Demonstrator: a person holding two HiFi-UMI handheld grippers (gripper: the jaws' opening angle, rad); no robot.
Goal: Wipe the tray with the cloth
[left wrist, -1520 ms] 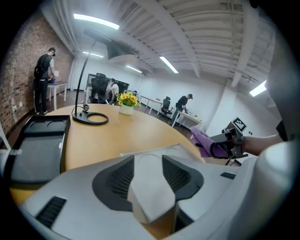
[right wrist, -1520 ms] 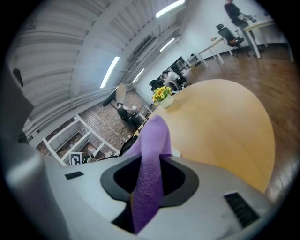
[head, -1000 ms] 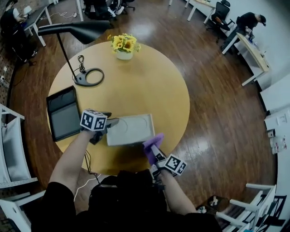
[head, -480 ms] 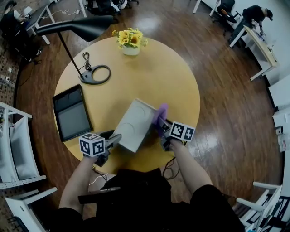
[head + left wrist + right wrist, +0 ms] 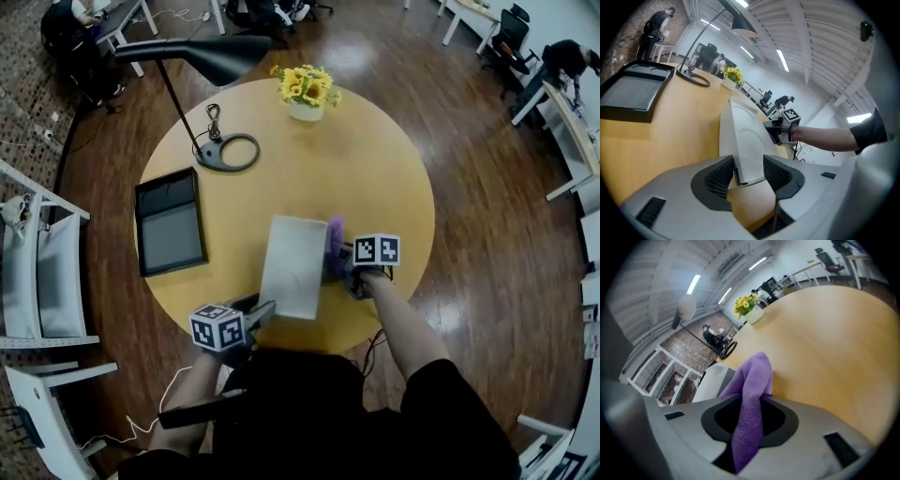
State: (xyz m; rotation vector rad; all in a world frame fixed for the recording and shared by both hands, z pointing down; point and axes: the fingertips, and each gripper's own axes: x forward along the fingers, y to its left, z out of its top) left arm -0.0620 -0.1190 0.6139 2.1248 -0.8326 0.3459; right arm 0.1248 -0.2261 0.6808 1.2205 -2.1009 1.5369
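A white rectangular tray (image 5: 293,265) lies lengthwise on the round wooden table (image 5: 375,169), near its front edge. My left gripper (image 5: 265,311) grips the tray's near corner. In the left gripper view the tray (image 5: 747,140) runs out from between the pads, and the left gripper's (image 5: 750,165) jaws have just been closing on it. My right gripper (image 5: 343,258) sits at the tray's right edge, shut on a purple cloth (image 5: 334,240). In the right gripper view the cloth (image 5: 752,394) hangs out of the jaws, with the tray (image 5: 712,380) just left of it.
A black tablet-like slab (image 5: 171,232) lies to the left of the tray. The ring base of a black lamp (image 5: 228,152) and its shade (image 5: 202,54) stand at the back left. A pot of yellow flowers (image 5: 307,94) sits at the far edge. White chairs (image 5: 42,281) stand left of the table.
The tray has swung from crosswise to lengthwise. The left gripper moved from the tray's left end round to its near corner. The right gripper carried the cloth up to the tray's right edge.
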